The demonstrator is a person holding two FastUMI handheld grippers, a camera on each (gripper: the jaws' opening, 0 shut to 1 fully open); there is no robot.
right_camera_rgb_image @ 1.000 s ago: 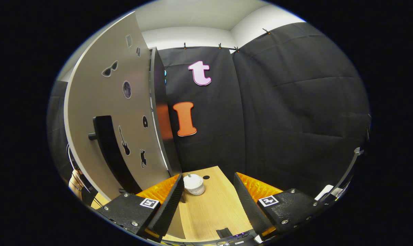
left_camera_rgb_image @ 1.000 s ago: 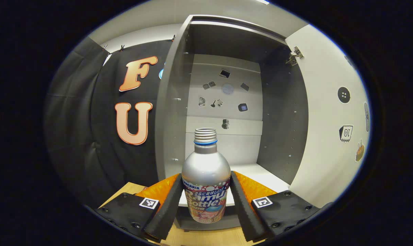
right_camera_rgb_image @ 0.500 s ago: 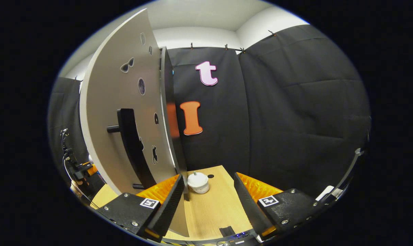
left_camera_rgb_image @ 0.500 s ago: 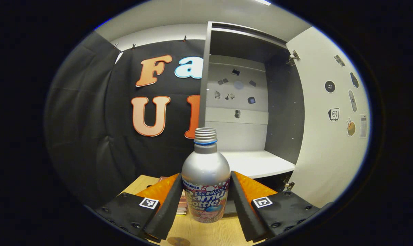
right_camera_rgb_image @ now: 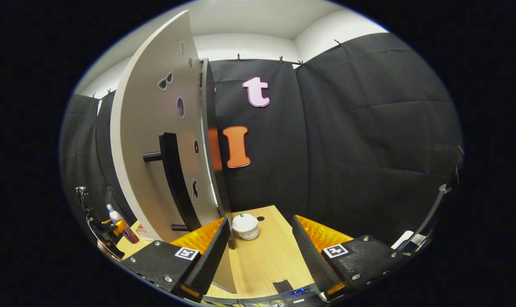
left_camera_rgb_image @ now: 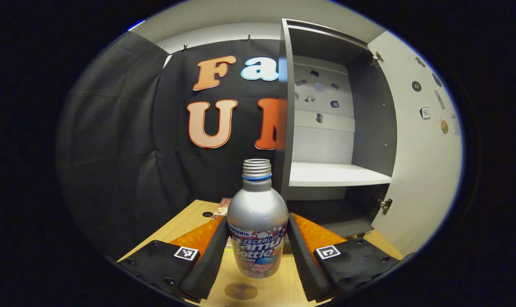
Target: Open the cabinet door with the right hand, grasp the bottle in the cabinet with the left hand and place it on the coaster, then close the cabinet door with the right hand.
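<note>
I am pinching the bottle (left_camera_rgb_image: pixel 258 221) in my left gripper (left_camera_rgb_image: pixel 258 251) at lower centre, upright, its open neck pointing up, above the coaster (left_camera_rgb_image: pixel 240 291). My right gripper (right_camera_rgb_image: pixel 261 251) is hanging spread beside the open cabinet door (right_camera_rgb_image: pixel 155 128).

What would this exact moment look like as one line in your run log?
silver metal bottle: held by left hand-held gripper, above round coaster | white cabinet door: open | right hand-held gripper: open, empty

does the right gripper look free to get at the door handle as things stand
Probably yes. The right gripper is open and holds nothing, and the handle stands out from the open door to its left, with nothing between them. It would have to swing left to reach it.
</note>
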